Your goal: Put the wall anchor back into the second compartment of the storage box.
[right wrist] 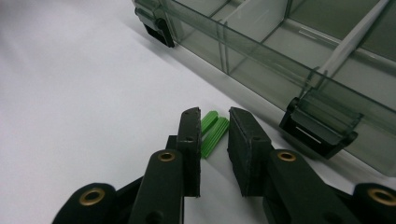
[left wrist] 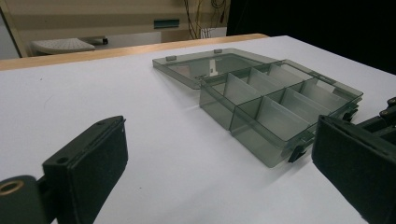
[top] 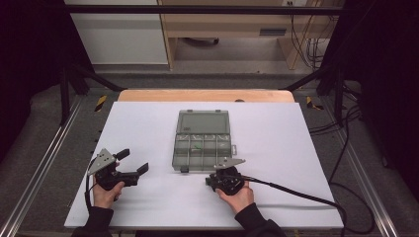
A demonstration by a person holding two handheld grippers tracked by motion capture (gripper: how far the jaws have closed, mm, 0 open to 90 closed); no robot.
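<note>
On the white bench [top: 148, 197], a smoked-transparent compartment box [top: 202, 148] sits mid-surface with its lid [top: 203, 122] folded flat open behind it, away from the person. Dividers split the tray into several cells; a small green item [top: 196, 146] lies in one of the middle cells, too small to identify.

Right gripper [right wrist: 215, 133] sits just in front of the box's near wall, close to the right-hand latch [right wrist: 320, 128]. Two green ribbed plastic pieces [right wrist: 214, 130], look like wall plugs, lie side by side on the bench between its jaws. Jaws are narrowed around them; the left jaw looks to be against the nearest piece, while a sliver of gap shows on the other side, so I can't tell whether they are truly clamped. The plugs are outside the box, beside its front wall, resting on the bench.

Left gripper [top: 132, 165] is held well to the left of the box, pointing across toward it, jaws spread wide with nothing between them. In its own view the box's near corner and the second latch [left wrist: 297, 151] sit just beyond the right-hand jaw, apart from it.
</note>
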